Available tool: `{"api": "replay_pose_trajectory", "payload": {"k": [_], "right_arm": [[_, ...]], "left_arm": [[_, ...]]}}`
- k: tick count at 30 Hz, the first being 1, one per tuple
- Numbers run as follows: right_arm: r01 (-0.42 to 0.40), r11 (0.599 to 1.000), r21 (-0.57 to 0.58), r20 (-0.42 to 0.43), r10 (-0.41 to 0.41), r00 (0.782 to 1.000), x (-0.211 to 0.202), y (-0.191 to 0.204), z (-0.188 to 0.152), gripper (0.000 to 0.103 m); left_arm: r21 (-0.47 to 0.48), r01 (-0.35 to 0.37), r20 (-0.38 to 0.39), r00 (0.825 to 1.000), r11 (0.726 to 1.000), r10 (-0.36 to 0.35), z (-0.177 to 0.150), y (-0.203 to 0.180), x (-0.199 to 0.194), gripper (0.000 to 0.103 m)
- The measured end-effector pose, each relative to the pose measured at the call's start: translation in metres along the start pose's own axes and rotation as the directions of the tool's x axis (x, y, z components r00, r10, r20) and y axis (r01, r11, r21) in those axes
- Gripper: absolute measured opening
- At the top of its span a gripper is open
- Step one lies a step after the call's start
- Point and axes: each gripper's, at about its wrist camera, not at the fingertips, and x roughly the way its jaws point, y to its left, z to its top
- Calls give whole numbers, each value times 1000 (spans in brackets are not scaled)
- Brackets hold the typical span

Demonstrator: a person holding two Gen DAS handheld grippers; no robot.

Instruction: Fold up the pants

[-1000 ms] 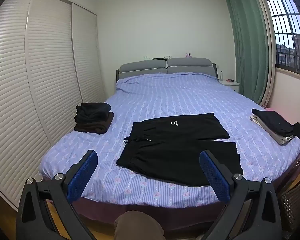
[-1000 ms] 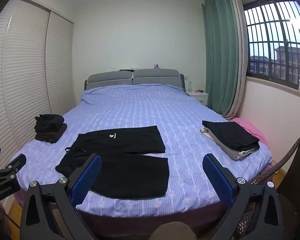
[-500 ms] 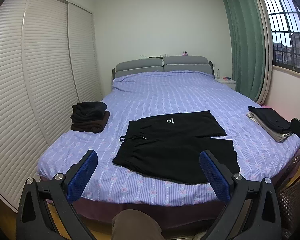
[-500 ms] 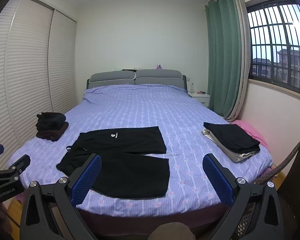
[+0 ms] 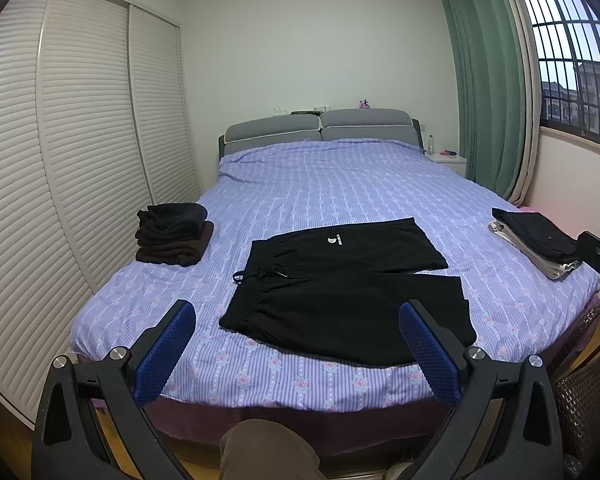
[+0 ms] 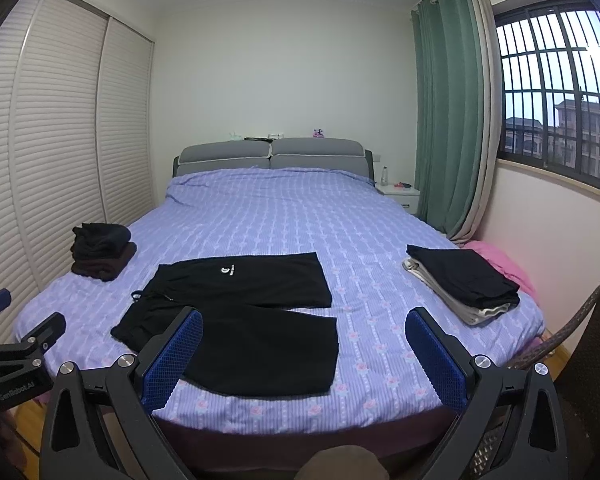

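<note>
Black shorts (image 5: 348,284) with a small white logo lie spread flat near the foot of the bed (image 5: 324,184), waistband to the left, both legs pointing right; they also show in the right wrist view (image 6: 240,316). My left gripper (image 5: 296,320) is open and empty, held off the foot edge of the bed, short of the shorts. My right gripper (image 6: 304,320) is open and empty, also off the foot edge, toward the shorts' leg ends.
A dark folded stack (image 5: 172,232) sits at the bed's left edge. A folded black and grey stack (image 6: 464,280) sits at its right edge. Louvred wardrobe doors (image 5: 60,160) stand left; a wicker chair (image 6: 588,320) and a green curtain (image 6: 448,120) are on the right.
Both grippers have drawn back a little and the views have tilted up slightly. The shorts have not moved.
</note>
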Motion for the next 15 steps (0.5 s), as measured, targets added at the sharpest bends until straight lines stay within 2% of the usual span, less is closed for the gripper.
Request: {"api": "replay_pose_trajectory", "payload": {"k": [15], "right_arm": [[15,1000,8,-2,-15,1000,2,-5,1,103]], "left_arm": [[-4,-6,3,1000,1000,6,-2,5,1,103]]}}
